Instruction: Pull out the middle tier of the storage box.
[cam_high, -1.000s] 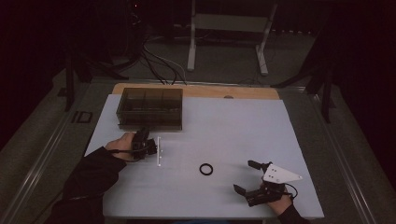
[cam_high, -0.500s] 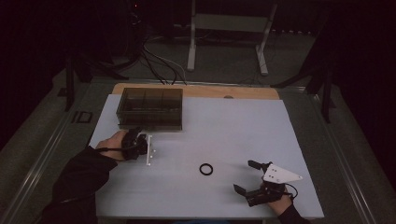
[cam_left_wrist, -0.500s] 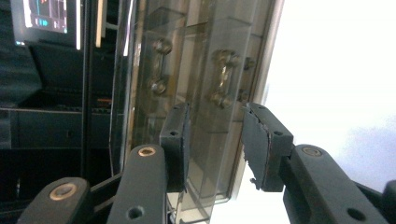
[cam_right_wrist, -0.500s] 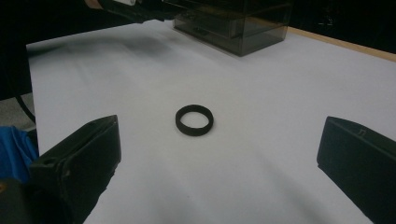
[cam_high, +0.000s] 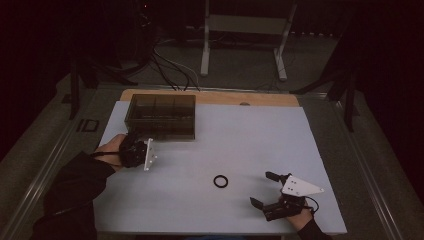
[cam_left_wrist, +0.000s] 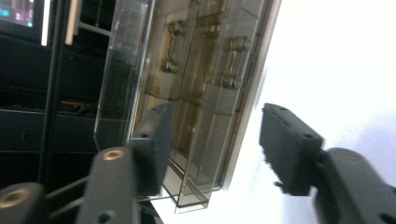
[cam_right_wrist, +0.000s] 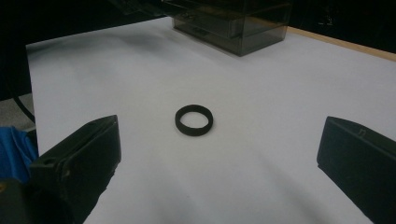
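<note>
The left gripper (cam_high: 134, 151) has been lifting toward the smoky clear drawer box (cam_high: 162, 116) at the table's (cam_high: 260, 130) far left, its jaws just opening with nothing between them, probably readying to pull a handle. The box's 3 drawers are looking closed; their contents cannot be told. The right gripper (cam_high: 261, 190) is waiting wide open, empty, near right of the black ring (cam_high: 220, 181) lying mid-table.

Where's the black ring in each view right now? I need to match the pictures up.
High view: black ring lies flat on the white table, centre-front, left of the right claw.
Left gripper view: not in this picture.
Right gripper view: black ring at picture centre, ahead of the open jaws.
Shared landmark: the smoky clear drawer box.
</note>
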